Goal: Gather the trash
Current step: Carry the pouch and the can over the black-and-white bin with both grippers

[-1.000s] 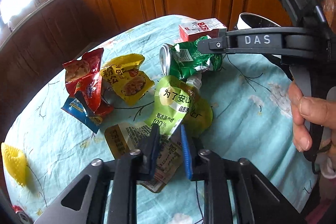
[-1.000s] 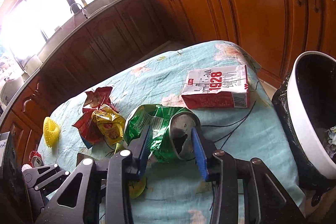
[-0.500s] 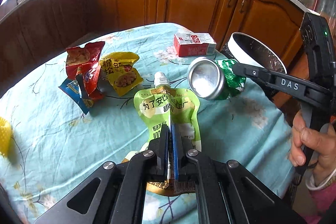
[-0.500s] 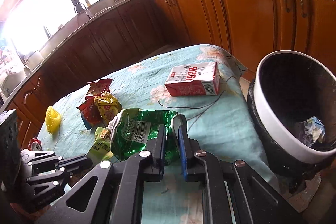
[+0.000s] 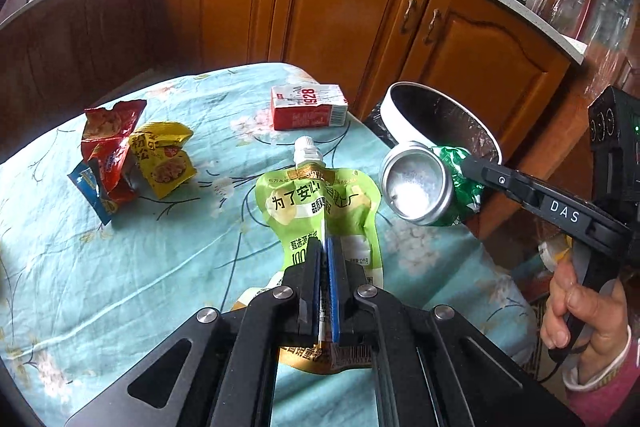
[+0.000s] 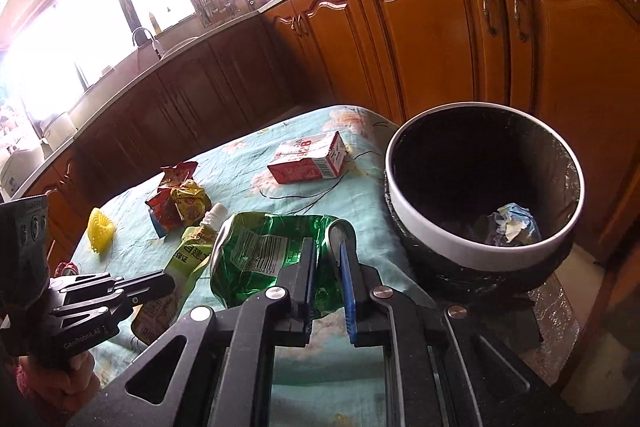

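Left gripper (image 5: 325, 255) is clamped on a lime-green spouted drink pouch (image 5: 320, 203), held over the teal floral tablecloth (image 5: 120, 267). Right gripper (image 6: 326, 263) is squeezing a crushed green aluminium can (image 6: 256, 255), lifted next to the white-rimmed black bin (image 6: 472, 255). Crumpled paper, I think, sits inside. A red-and-white carton (image 5: 306, 107) and snack wrappers (image 5: 128, 159) lie on the table.
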The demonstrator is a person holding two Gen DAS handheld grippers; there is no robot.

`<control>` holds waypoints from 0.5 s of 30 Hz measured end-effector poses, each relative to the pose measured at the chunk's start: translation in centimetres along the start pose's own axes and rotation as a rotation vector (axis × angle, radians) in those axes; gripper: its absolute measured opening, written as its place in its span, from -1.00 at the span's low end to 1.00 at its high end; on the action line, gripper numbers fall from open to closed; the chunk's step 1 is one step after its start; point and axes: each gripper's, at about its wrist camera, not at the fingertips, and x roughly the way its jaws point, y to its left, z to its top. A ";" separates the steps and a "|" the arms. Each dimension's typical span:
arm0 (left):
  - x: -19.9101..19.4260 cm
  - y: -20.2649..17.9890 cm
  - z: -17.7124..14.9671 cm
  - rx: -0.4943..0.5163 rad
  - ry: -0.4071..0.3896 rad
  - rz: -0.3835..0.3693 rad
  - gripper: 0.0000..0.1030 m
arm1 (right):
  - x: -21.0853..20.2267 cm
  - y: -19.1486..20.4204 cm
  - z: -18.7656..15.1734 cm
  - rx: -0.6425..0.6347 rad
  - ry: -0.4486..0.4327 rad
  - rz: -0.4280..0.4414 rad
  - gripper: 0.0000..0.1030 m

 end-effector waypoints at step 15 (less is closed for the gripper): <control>0.6 -0.4 -0.2 -0.022 0.027 0.011 -0.97 | 2.1 -0.5 -2.5 -0.026 0.105 -0.003 -0.54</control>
